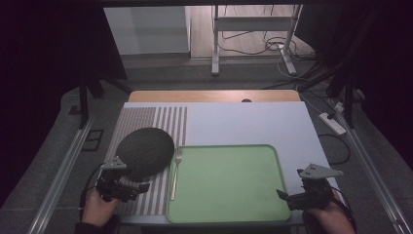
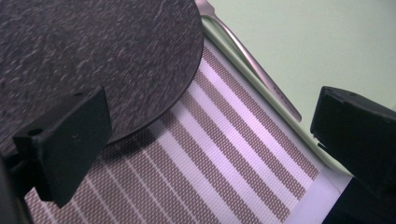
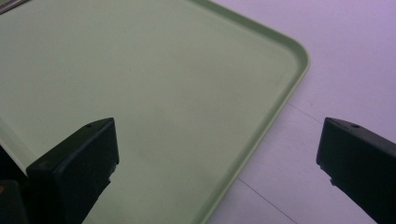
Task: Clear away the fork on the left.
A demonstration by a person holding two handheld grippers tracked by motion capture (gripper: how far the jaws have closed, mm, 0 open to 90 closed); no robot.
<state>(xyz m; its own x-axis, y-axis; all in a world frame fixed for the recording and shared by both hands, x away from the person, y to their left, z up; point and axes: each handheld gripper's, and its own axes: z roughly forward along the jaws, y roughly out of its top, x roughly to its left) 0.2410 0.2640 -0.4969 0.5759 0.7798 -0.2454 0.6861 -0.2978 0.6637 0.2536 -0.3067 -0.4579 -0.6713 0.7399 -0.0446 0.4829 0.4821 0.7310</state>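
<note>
Both jaws apart and empty, the left gripper (image 1: 142,186) sits lower left beside the dark mat (image 1: 145,150), the right gripper (image 1: 282,195) lower right at the green tray (image 1: 272,155), seemingly poised to reach.

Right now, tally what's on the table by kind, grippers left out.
Green tray: 1
Dark round mat: 1
Striped placemat: 1
Fork: 1
Total: 4
</note>
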